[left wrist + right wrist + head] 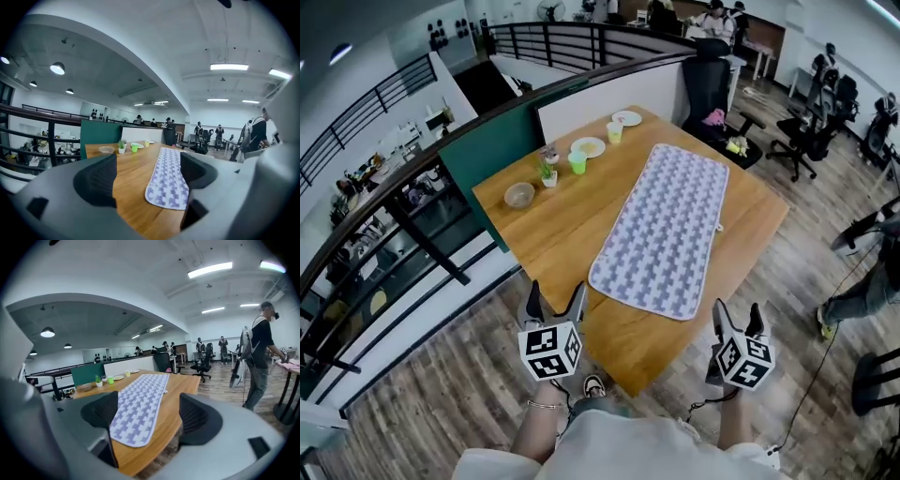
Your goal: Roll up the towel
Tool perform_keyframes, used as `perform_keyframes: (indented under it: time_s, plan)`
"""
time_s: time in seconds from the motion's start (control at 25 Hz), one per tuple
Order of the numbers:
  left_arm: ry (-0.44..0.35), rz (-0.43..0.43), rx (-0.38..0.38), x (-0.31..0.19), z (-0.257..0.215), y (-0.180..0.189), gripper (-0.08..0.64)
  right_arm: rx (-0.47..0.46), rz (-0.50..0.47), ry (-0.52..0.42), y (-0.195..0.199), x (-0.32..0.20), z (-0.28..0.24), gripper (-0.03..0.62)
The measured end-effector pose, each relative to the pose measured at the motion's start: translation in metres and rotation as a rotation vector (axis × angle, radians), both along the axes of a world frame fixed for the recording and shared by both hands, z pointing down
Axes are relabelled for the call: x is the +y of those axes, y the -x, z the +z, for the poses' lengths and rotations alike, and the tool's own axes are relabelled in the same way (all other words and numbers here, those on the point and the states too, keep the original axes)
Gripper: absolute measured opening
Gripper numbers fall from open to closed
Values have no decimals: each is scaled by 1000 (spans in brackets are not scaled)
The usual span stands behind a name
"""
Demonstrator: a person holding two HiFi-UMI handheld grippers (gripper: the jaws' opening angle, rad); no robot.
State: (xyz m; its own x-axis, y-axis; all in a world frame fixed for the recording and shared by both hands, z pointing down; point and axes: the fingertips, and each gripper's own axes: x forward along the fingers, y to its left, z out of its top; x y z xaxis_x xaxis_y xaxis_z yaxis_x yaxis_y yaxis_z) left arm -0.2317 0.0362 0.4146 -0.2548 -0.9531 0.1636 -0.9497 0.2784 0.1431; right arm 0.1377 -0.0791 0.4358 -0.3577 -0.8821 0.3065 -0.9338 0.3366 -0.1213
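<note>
Claw left (556, 292), claw right (737, 311) (both agape), near-level

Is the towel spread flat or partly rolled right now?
Spread flat. The towel lies full length on the wooden table, both ends flat, with no curl or fold showing in any view.

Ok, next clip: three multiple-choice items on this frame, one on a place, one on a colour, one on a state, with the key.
1. Where is the potted plant relative to the towel? A) on it B) left of it, on the table C) on the floor
2. The cup beside the potted plant is: A) red B) green C) black
3. The towel lies: A) flat B) half rolled C) fully rolled

1 B, it stands on bare wood; 2 B, bright green; 3 A, spread full length.
</note>
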Motion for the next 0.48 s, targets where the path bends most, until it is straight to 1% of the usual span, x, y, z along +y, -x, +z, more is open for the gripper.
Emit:
perform_keyframes:
  time_s: [0.12,0.24,0.36,0.48]
  plan:
    - [8,52,-10,-29,-1,30,425,-15,54,7,23,-13,5,413]
    - [23,111,-11,-61,7,50,425,-19,108,16,37,-22,11,411]
    - [44,166,-14,-90,17,60,424,-13,143,20,43,-23,14,408]
    - [64,208,8,-114,26,56,425,26,164,45,38,-27,20,404]
